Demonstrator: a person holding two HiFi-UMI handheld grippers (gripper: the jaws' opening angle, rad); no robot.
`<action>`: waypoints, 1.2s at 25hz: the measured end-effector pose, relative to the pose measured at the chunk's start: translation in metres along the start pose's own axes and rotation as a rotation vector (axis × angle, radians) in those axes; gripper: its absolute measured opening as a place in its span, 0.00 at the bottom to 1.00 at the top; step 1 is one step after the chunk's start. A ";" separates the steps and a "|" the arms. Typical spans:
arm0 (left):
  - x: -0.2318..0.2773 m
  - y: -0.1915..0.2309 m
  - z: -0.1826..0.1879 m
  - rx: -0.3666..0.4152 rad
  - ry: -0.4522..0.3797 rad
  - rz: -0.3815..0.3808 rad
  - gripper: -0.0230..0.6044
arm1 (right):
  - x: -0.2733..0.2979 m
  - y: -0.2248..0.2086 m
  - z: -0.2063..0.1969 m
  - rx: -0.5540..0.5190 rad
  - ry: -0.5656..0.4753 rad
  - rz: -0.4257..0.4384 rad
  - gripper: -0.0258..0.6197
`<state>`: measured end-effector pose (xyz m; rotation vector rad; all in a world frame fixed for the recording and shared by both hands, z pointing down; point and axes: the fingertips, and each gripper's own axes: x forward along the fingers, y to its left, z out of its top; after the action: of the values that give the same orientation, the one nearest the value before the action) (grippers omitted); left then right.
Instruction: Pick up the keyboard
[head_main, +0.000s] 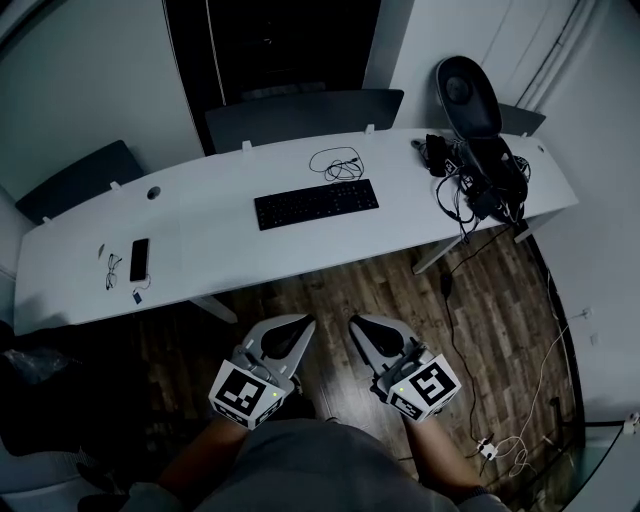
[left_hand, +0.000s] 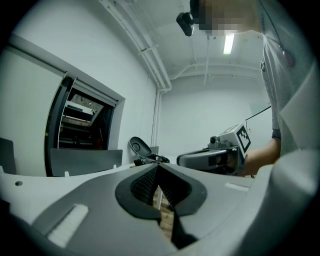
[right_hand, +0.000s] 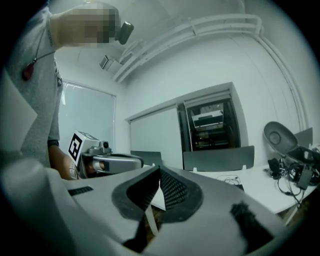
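Head view: the left claw (head_main: 303, 324) and the right claw (head_main: 360, 324) are side by side above the wooden floor (head_main: 480, 300), short of the white tabletop (head_main: 220, 200). The keyboard (head_main: 316, 204) lies on the tabletop ahead of both claws, well apart from them.

Left gripper view: the left claw's jaws are pressed together, with nothing between them.

Right gripper view: the right claw's jaws are likewise together and empty.

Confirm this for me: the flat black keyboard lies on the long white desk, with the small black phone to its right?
Not quite. The head view shows the small black phone left of the flat black keyboard, not right; both do lie on the long white desk.
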<state>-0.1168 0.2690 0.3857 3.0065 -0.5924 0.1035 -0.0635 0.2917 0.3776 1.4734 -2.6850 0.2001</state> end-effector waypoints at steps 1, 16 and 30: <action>0.000 0.005 -0.001 0.002 0.002 -0.005 0.05 | 0.006 0.000 0.000 -0.001 0.002 -0.001 0.06; -0.004 0.067 -0.014 -0.007 0.025 -0.046 0.05 | 0.068 -0.003 -0.002 0.012 0.022 -0.033 0.06; 0.021 0.095 -0.013 -0.010 0.033 -0.002 0.05 | 0.094 -0.038 0.001 0.011 0.021 -0.001 0.06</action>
<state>-0.1344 0.1745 0.4057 2.9890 -0.5856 0.1498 -0.0816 0.1924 0.3911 1.4670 -2.6715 0.2294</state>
